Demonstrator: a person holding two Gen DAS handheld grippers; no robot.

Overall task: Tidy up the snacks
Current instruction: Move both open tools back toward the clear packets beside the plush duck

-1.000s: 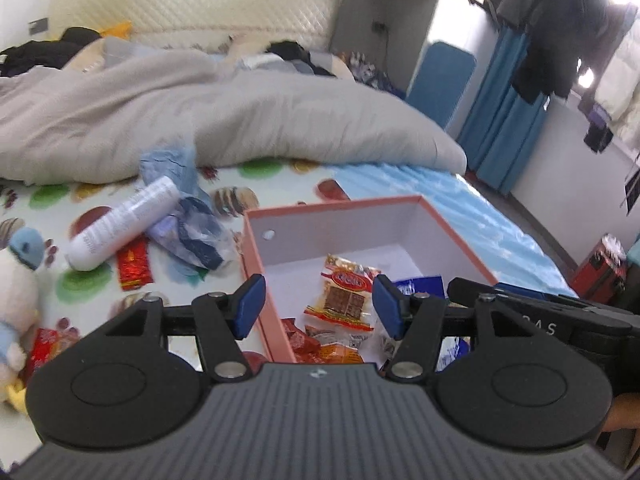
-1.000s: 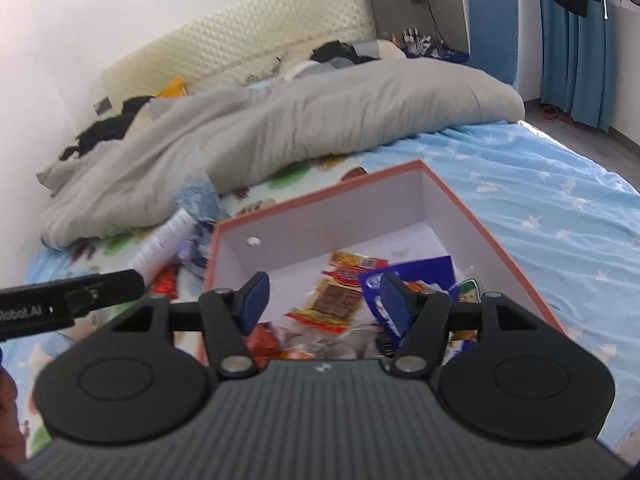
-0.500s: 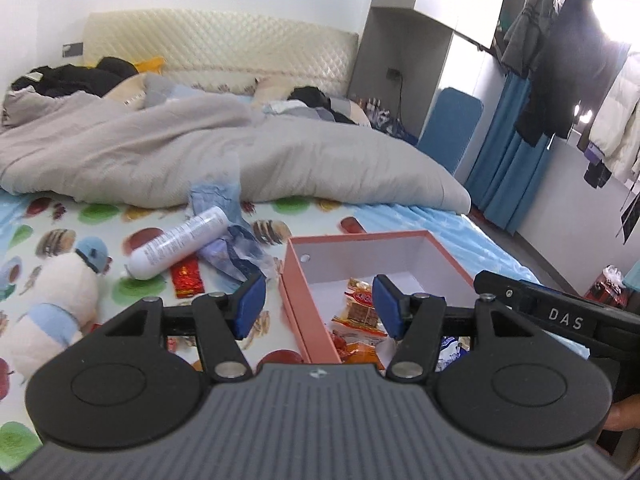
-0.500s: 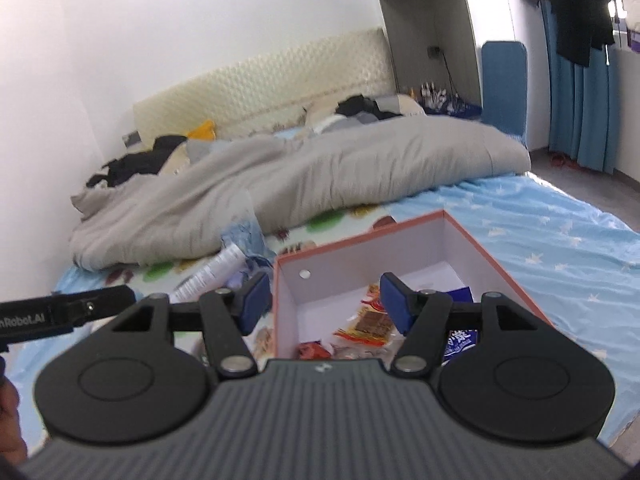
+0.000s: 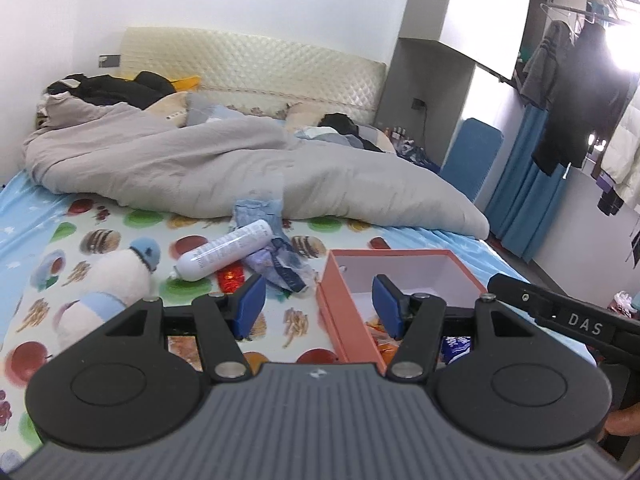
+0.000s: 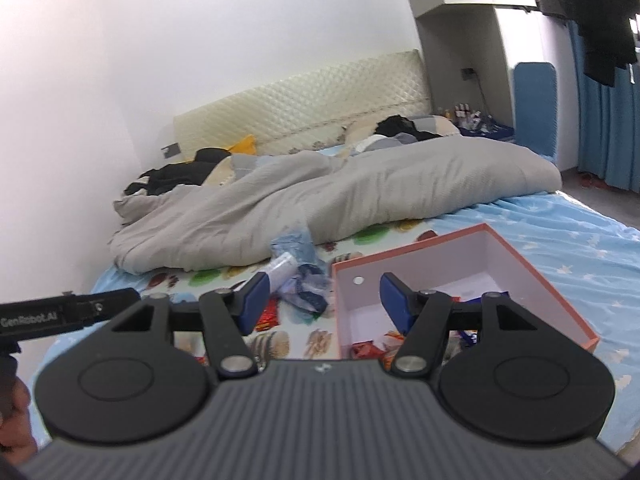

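An orange box [image 5: 340, 312] [image 6: 532, 264] with a white inside lies open on the bed and holds several snack packets [image 5: 380, 326] [image 6: 366, 349]. My left gripper [image 5: 318, 300] hangs open and empty above and short of the box's left wall. My right gripper [image 6: 320, 298] is open too, with nothing between its blue pads, held back from the box's near left corner. A red snack packet [image 5: 230, 276] [image 6: 268, 314] lies on the sheet left of the box, beside a white tube [image 5: 226, 250] [image 6: 282, 266] and crumpled blue wrappers [image 5: 280, 266] [image 6: 306, 292].
A plush toy [image 5: 116, 276] sits on the fruit-print sheet at the left. A grey duvet [image 5: 240, 172] [image 6: 320, 200] is heaped across the bed behind the items. The bed's right edge falls to the floor by blue curtains [image 5: 520, 200]. A hand [image 6: 16, 412] shows at the lower left.
Both grippers have pulled back and risen away from the box, which now looks smaller and lower in both views. Their jaws have kept the same width.
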